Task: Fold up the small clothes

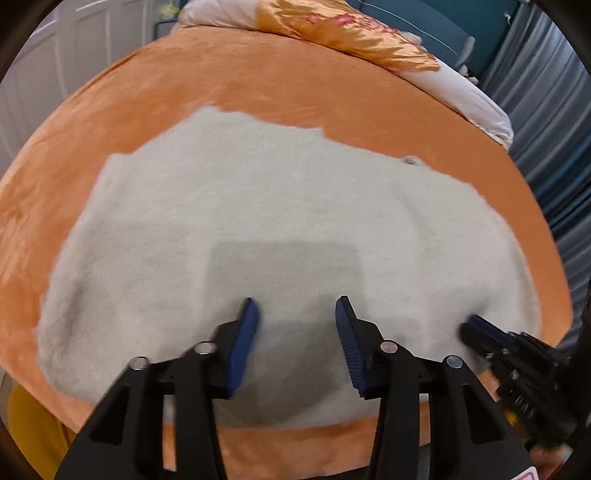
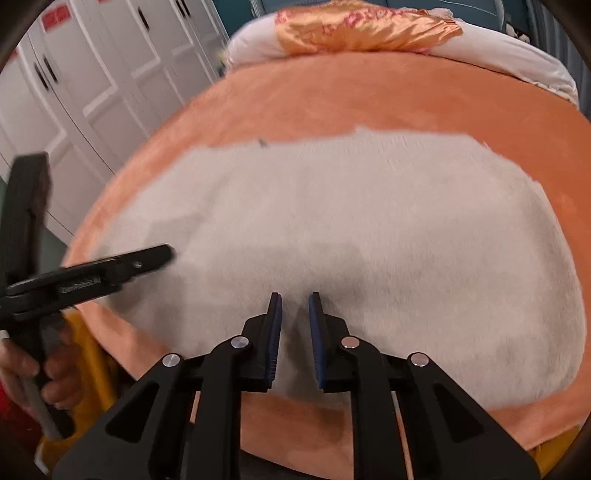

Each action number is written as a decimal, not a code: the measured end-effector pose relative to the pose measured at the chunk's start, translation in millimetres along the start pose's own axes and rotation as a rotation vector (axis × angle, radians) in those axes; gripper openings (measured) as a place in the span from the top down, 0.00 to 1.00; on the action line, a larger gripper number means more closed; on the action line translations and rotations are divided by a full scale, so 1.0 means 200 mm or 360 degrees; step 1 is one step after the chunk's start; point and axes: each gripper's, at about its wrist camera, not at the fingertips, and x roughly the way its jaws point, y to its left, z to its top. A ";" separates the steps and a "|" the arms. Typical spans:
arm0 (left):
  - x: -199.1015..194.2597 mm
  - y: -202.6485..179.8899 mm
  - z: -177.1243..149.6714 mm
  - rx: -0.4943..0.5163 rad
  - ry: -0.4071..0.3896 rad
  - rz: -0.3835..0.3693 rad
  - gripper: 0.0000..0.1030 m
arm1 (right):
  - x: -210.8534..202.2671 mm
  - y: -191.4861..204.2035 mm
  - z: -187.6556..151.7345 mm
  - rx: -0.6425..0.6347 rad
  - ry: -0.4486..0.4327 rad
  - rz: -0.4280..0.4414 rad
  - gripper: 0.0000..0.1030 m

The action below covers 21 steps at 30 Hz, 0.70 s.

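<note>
A: Where did the garment (image 1: 258, 229) lie?

B: Flat on the orange bed cover (image 1: 280, 88). It was a pale fleecy piece that filled the middle of both wrist views, with its long axis running left to right across the frame. Its near hem ran along the lower edge, just above the strip of orange at the bottom.

A: And the grippers?

B: Both hung over that near hem, pointing down and into the frame. The left gripper (image 1: 297, 321) had its blue pads apart, with nothing between them but a view of fleece below. The right gripper (image 2: 295, 314) was nearly clenched, with a thin gap showing and no cloth pinched in it.

A: Which sat nearer what?

B: In the left view the right gripper came in at the lower right, over the cloth's right end. In the right view the left gripper (image 2: 162, 254) reached in from the left edge, over the left end. I judged each hand best placed for its own side of the hem, the fold then going away toward the pillows (image 2: 369, 33) at the top.
</note>
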 end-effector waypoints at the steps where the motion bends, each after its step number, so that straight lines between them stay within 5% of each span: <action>1: -0.01 0.04 -0.01 -0.0016 0.0014 0.0022 0.60 | 0.00 -0.04 -0.03 0.0015 0.0025 -0.0021 0.93; 6: -0.07 0.27 -0.09 -0.0055 0.0067 0.0056 0.81 | -0.12 -0.38 -0.23 0.0254 0.0114 -0.0077 1.00; 8: -0.10 0.29 -0.09 -0.0051 0.0069 0.0060 0.81 | -0.18 -0.50 -0.30 0.0414 0.0157 0.0004 1.00; 10: -0.16 0.28 -0.05 -0.0076 0.0033 0.0052 0.80 | -0.24 -0.51 -0.30 0.0431 0.0156 -0.0149 0.94; 12: -0.23 0.28 0.06 -0.0106 -0.0065 0.0046 0.60 | -0.33 -0.56 -0.23 0.0492 0.0051 -0.0116 0.93; 14: -0.27 0.29 0.19 -0.0137 -0.0184 0.0053 0.35 | -0.41 -0.63 -0.12 0.0578 -0.0089 -0.0062 0.74; 15: -0.28 0.31 0.29 -0.0176 -0.0266 0.0068 0.29 | -0.44 -0.67 -0.01 0.0585 -0.0188 -0.0100 0.53; 18: -0.19 0.36 0.53 -0.0209 -0.0310 0.0075 0.23 | -0.40 -0.73 0.27 0.0516 -0.0366 -0.0272 0.35; 21: 0.05 0.47 0.71 -0.0307 -0.0156 0.0053 0.23 | -0.21 -0.88 0.46 0.0536 -0.0293 -0.0269 0.30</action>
